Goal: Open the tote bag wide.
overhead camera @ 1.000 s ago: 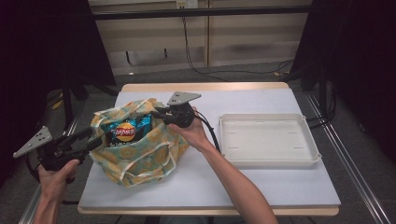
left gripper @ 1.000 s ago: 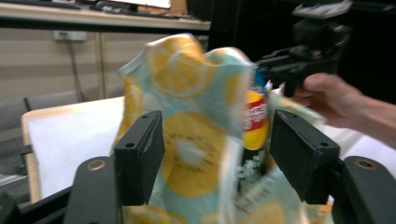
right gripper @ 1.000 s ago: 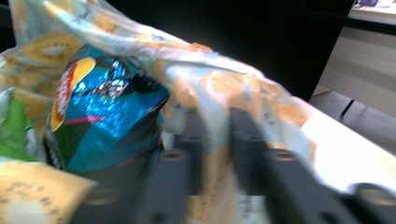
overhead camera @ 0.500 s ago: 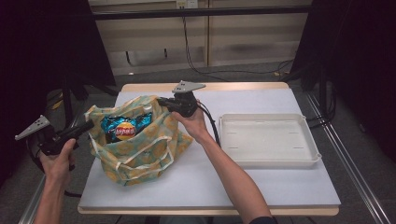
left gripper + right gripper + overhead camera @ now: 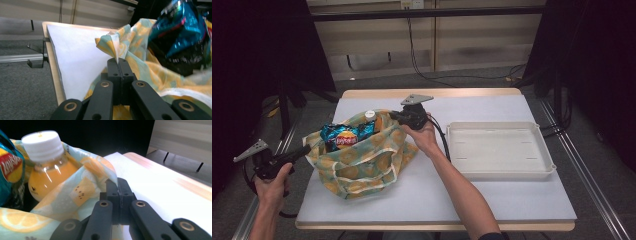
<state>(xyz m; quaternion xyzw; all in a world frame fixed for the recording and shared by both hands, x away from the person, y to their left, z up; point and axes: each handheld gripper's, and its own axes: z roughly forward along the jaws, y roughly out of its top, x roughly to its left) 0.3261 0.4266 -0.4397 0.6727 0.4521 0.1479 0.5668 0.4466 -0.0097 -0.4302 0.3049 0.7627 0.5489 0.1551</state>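
**We pinch the edge of the bag**

We see our left gripper with its two black jaws pressed tight together. A little fold of the cloth bag sticks up from between them, so we are holding the bag by its edge. The bag is pale green with yellow shapes on it. Inside it, on the right, sits a shiny blue snack packet. The bag lies on a white surface with a wooden rim.

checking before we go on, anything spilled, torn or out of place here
Nothing stands out. The cloth bag is pinched at opposite rims by the left gripper and right gripper, chip bag and juice bottle inside, unspilled.
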